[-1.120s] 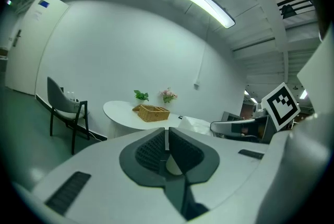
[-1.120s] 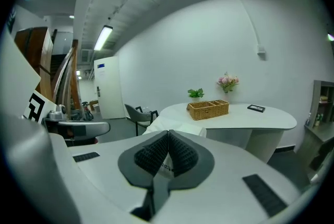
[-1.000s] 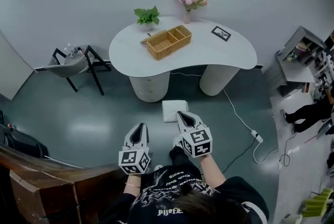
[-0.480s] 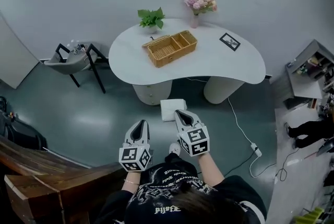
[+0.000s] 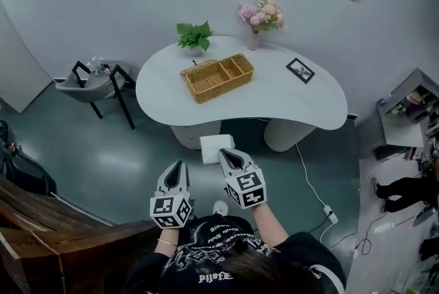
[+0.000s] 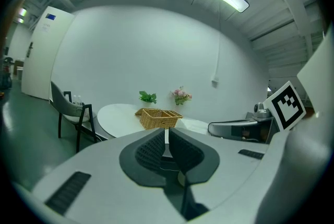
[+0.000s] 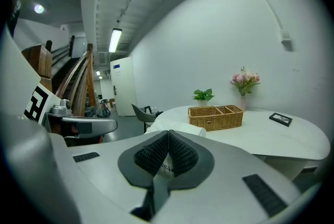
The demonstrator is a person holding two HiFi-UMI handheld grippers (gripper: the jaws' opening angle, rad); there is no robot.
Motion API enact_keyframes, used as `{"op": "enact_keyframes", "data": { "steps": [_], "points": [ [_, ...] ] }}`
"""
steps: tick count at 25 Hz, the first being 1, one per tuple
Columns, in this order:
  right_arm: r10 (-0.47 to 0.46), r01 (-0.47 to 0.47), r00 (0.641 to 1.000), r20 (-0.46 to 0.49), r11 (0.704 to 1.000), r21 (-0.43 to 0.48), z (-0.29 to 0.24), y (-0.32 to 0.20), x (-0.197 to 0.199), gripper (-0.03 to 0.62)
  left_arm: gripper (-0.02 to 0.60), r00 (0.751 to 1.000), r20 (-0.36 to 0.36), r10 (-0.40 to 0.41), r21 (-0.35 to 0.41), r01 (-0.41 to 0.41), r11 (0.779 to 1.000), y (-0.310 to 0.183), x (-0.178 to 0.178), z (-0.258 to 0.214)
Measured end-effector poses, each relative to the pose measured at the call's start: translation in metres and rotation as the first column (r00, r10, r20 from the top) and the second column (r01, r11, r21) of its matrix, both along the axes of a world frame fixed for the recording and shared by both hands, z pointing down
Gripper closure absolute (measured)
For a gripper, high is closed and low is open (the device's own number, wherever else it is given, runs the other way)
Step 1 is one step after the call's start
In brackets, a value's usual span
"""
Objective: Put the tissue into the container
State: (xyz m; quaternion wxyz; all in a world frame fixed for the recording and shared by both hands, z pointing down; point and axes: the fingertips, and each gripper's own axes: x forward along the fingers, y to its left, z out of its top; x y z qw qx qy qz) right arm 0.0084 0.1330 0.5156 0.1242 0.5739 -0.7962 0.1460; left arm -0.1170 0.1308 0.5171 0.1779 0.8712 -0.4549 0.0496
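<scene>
A white tissue pack [image 5: 213, 147] hangs over the floor in front of the table, with my right gripper [image 5: 225, 154] shut on its near edge. In the right gripper view the pack [image 7: 195, 129] shows just beyond the closed jaws of that gripper [image 7: 168, 134]. My left gripper [image 5: 180, 166] is shut and holds nothing, level with the right one and to its left; the left gripper view shows it [image 6: 166, 131] aimed at the table. The container, a wicker basket [image 5: 216, 77] with compartments, stands on the white table [image 5: 302, 104], ahead of both grippers and apart from them.
On the table stand a green plant [image 5: 194, 34], a vase of pink flowers [image 5: 259, 14] and a small picture frame [image 5: 300, 70]. A grey chair [image 5: 96, 83] is at the table's left. A cable with a power strip [image 5: 328, 214] lies on the floor at right. Wooden stairs [image 5: 41, 217] rise at lower left.
Both grippers have moved forward toward the table, which now sits closer in the head view. The tissue pack has stayed in the right gripper.
</scene>
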Motion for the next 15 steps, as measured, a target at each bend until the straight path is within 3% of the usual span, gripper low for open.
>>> {"op": "enact_keyframes", "data": {
  "steps": [15],
  "points": [
    [0.039, -0.039, 0.999, 0.008, 0.999, 0.0, -0.002, -0.051, 0.023, 0.569, 0.541, 1.0, -0.001, 0.017, -0.024, -0.017, 1.0, -0.054, 0.027, 0.012]
  ]
}}
